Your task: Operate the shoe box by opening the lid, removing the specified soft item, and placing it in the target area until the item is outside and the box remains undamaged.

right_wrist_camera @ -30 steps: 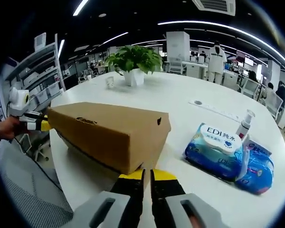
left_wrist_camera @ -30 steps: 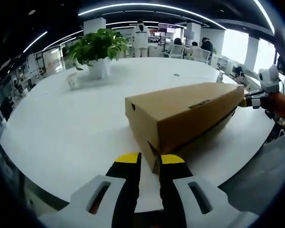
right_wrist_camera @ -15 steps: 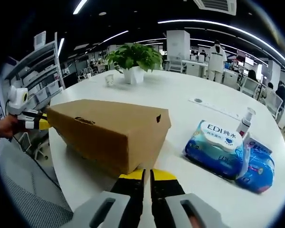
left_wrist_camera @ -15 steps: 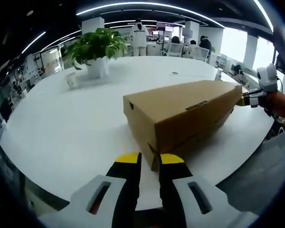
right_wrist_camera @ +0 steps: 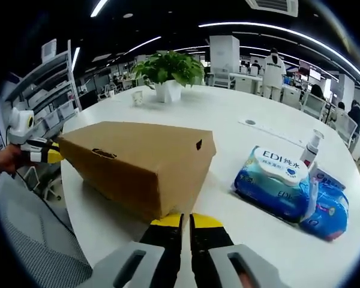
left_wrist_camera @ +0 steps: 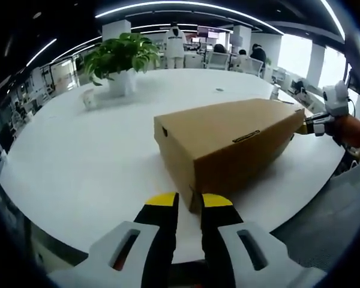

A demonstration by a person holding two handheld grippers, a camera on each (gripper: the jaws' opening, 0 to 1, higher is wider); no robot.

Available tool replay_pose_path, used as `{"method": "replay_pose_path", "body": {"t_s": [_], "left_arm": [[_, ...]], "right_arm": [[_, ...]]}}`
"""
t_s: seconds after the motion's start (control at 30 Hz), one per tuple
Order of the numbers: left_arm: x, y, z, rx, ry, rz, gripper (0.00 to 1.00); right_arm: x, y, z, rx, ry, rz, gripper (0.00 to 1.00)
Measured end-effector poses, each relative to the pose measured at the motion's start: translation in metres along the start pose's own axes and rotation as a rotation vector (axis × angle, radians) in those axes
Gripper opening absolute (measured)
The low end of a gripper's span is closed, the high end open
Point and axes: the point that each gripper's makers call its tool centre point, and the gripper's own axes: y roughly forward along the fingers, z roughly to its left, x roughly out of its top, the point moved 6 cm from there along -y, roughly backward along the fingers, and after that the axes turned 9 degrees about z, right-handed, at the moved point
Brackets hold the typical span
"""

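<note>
i have the left hand-held gripper (left_wrist_camera: 188,203) pinched on one bottom corner of the closed shoe box (left_wrist_camera: 228,141) and the right hand-held gripper (right_wrist_camera: 185,219) at the opposite end, jaws nearly together, likely steadying it before the lid lifts. box sits on the white counter (left_wrist_camera: 78,156) beside the wipes pack (right_wrist_camera: 276,183); both arms reach in low and level from opposite ends.

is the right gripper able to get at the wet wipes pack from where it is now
Probably yes: the right gripper sits at the shoe box corner, and bare table lies between it and the wipes pack.

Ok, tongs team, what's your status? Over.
Left tongs and right tongs pinch opposite ends of the shoe box. Lid down. Wipes pack sits beside it, apart.
</note>
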Motion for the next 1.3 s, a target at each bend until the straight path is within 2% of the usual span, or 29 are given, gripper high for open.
{"method": "replay_pose_path", "body": {"t_s": [1.3], "left_arm": [[-0.007, 0.004, -0.004, -0.032, 0.009, 0.018, 0.12]], "right_arm": [[-0.017, 0.014, -0.001, 0.016, 0.013, 0.044, 0.0]]}}
